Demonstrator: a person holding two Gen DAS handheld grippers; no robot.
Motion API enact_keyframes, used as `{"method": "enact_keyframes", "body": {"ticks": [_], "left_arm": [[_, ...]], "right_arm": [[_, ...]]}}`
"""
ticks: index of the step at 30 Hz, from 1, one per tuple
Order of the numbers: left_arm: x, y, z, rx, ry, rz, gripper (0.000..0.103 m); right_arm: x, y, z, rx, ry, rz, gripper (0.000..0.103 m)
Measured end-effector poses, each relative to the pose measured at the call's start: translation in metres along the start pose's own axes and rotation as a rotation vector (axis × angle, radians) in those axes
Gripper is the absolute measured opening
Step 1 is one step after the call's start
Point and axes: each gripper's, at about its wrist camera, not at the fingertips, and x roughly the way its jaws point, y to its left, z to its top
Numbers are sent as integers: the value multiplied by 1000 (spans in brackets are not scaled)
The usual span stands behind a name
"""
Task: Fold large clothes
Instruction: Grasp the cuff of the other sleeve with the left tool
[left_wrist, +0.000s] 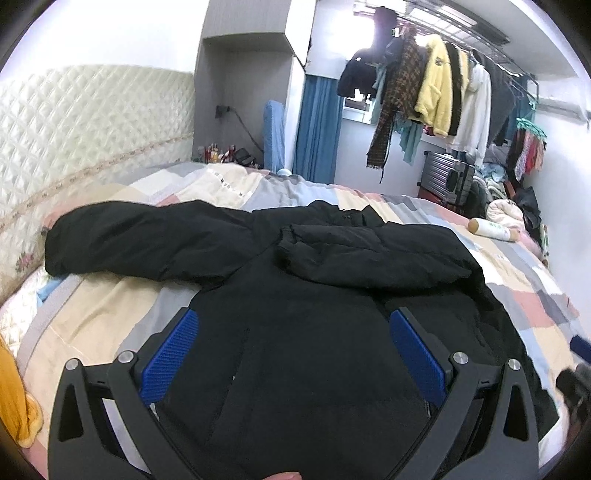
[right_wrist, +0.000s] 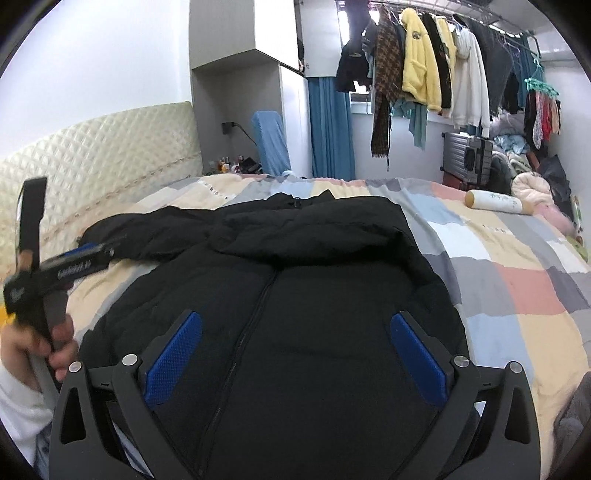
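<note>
Black and puffy, the jacket (left_wrist: 314, 295) lies zip-side up across the middle of the bed (left_wrist: 110, 306), collar toward the far edge. 1 sleeve stretches out to the quilted headboard (left_wrist: 74, 129); the other is folded across the chest. The left gripper (left_wrist: 293, 332) hangs over the jacket's lower body with its 2 blue pads spread wide, gripping nothing. The right gripper (right_wrist: 295, 332) is just as wide above the zip. A cream bottle (right_wrist: 498, 201) near the bed's right edge carries print too small to read.
</note>
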Motion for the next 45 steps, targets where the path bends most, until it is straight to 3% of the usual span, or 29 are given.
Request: {"method": "enact_keyframes", "body": {"ticks": [10, 16, 18, 25, 28, 32, 39, 45], "left_arm": [[-1, 60, 83, -93, -73, 121, 103], [21, 143, 127, -152, -27, 159, 103], [30, 176, 130, -211, -12, 223, 103], [74, 309, 102, -424, 89, 266, 103], [91, 362, 78, -562, 115, 268, 103], [116, 427, 36, -796, 121, 208, 103], [156, 477, -11, -1014, 80, 177, 102], [178, 483, -5, -1017, 19, 129, 101]], "right_arm": [[10, -2, -1, 8, 15, 18, 103], [14, -2, -2, 17, 28, 16, 103], [16, -1, -2, 17, 38, 9, 103], [28, -1, -3, 33, 75, -11, 103], [35, -3, -4, 51, 97, -14, 103], [48, -1, -5, 70, 140, -24, 103], [68, 1, -1, 113, 182, -46, 103], [81, 5, 6, 122, 184, -77, 103]]}}
